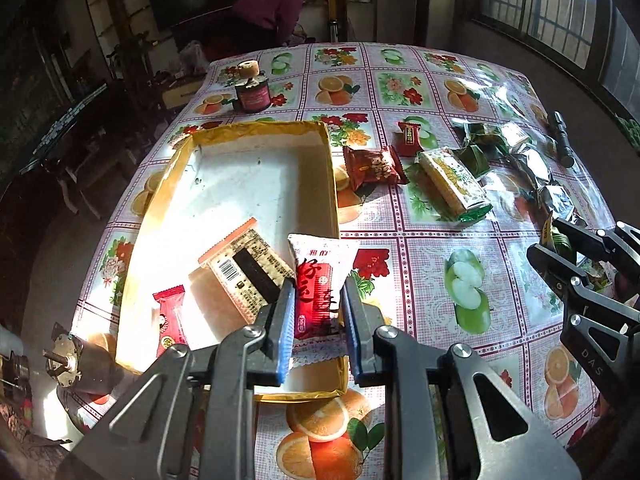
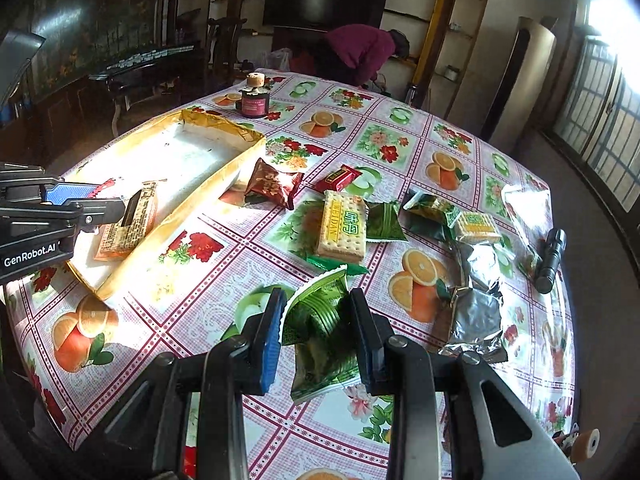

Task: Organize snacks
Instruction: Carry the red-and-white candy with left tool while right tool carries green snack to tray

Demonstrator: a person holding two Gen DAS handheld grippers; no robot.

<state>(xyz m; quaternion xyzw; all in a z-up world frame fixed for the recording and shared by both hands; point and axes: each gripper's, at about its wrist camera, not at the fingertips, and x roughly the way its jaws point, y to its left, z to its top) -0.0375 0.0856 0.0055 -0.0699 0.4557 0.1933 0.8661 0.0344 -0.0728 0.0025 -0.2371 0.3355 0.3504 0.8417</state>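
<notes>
Left wrist view: my left tool [image 1: 318, 312] is clamped on a white-and-red snack packet [image 1: 320, 280] — pads press both its sides, packet held above the near end of the gold-rimmed tray [image 1: 332, 184]. In the tray below: a tan biscuit pack [image 1: 244, 276] with a barcode and a small red wrapped candy [image 1: 170, 320]. On the surface [image 1: 424, 236], right of the tray: a dark red packet [image 1: 374, 168], a smaller red candy [image 1: 410, 134], a cracker pack [image 1: 452, 182], then a scatter of green and silver wrappers [image 1: 536, 168]. Black flashlight [image 1: 560, 140] near the far right edge. Dark jar with cork stopper [image 1: 252, 90] beyond the tray. My right tool [image 1: 560, 256] shows at the right edge with something green in it.

Right wrist view: my right tool [image 2: 320, 336] is closed on a green snack packet [image 2: 320, 336] — gripped across its middle, lifted off the surface. Ahead lie the cracker pack, dark red packet, green wrappers and crumpled silver foil [image 2: 476, 308]. Tray sits left; my left tool enters from the left edge over it. A person [image 2: 356, 54] in a maroon top bends over behind the surface.
</notes>
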